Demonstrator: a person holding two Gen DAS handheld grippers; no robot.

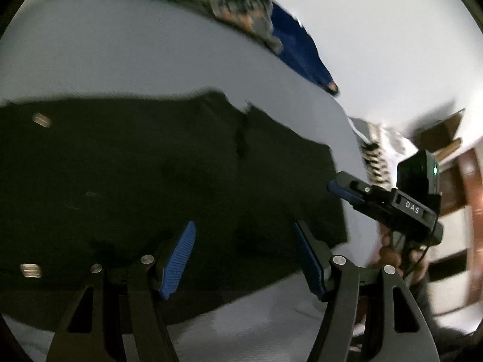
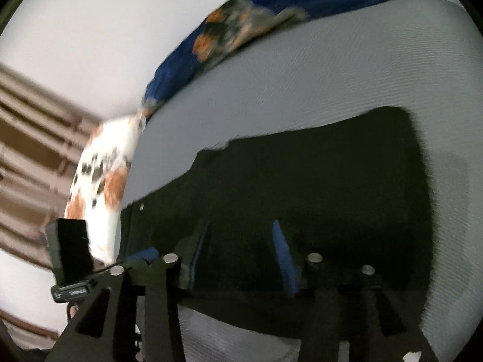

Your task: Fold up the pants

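Black pants (image 1: 151, 166) lie flat on a pale grey bed sheet (image 1: 120, 45); small metal buttons show on the left part. My left gripper (image 1: 246, 256) hovers over the near edge of the pants, open, with only dark cloth below the gap between its blue pads. At the pants' right edge is my right gripper (image 1: 335, 187), held by a hand (image 1: 389, 253). In the right wrist view the pants (image 2: 317, 181) fill the middle. My right gripper (image 2: 241, 256) stands open above their near edge. The left gripper (image 2: 145, 255) shows at the pants' left corner.
A blue cloth with orange patches (image 1: 235, 6) (image 2: 229, 30) lies along the far edge of the sheet (image 2: 302, 75). A white cloth with orange and dark spots (image 2: 99, 175) hangs at the bed's side. Brown wooden furniture (image 1: 474, 196) stands beyond the bed.
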